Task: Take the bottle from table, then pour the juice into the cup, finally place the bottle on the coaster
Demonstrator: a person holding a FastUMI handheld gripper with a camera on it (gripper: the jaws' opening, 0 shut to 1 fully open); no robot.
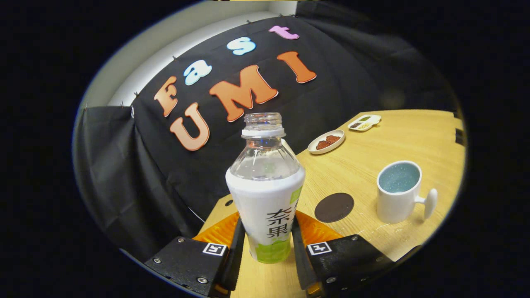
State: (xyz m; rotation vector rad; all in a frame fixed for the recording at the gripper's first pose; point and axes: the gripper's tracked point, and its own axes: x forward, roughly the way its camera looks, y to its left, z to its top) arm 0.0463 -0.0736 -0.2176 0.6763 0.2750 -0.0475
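A clear uncapped bottle (265,194) with a white and green label stands upright between my fingers. My gripper (267,238) is shut on it, one finger pressing each side of the label's lower part. Whether its base rests on the wooden table (372,153) or hangs just above it, I cannot tell. To the right of the bottle, a dark round coaster (334,207) lies flat on the table. Further right stands a white cup (398,192), blue inside, its handle pointing away from the bottle. The whole scene appears tilted.
Beyond the coaster sits a small plate (326,141) holding brown food, and farther back a little white tray (364,123) with snacks. The table's edge runs just left of the bottle, against the black cloth wall.
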